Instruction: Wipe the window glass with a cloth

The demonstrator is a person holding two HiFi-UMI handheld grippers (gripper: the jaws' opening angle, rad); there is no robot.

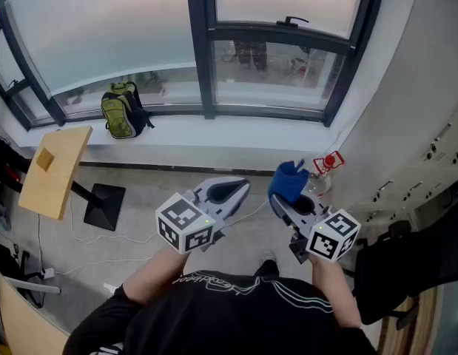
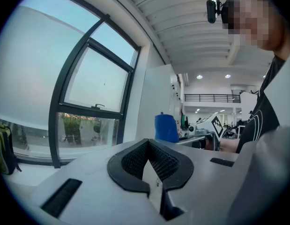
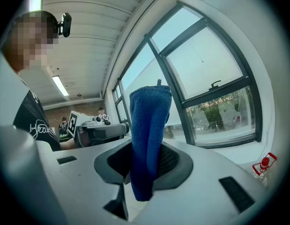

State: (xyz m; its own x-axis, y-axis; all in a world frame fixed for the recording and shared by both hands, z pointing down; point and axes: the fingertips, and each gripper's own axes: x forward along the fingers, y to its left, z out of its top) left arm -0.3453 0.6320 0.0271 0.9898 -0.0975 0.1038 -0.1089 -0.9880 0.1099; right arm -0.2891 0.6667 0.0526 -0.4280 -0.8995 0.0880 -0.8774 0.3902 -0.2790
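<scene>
The window glass [image 1: 110,35] [image 2: 95,81] [image 3: 205,64] stands ahead behind dark frames, above a white sill [image 1: 236,133]. A blue cloth [image 1: 289,180] [image 3: 147,139] sticks up out of my right gripper [image 1: 284,197] [image 3: 145,165], whose jaws are shut on it. My left gripper [image 1: 232,189] [image 2: 147,146] is held beside it, shut, with nothing between its pads. Both grippers are held low in front of the person, well short of the glass. In the left gripper view the blue cloth [image 2: 166,128] shows to the right.
A clear spray bottle with a red trigger [image 1: 325,170] [image 3: 263,164] stands below the sill, just right of the cloth. A green backpack [image 1: 123,109] sits on the sill at left. A wooden stand [image 1: 55,168] with a black base is at left; cables lie on the floor.
</scene>
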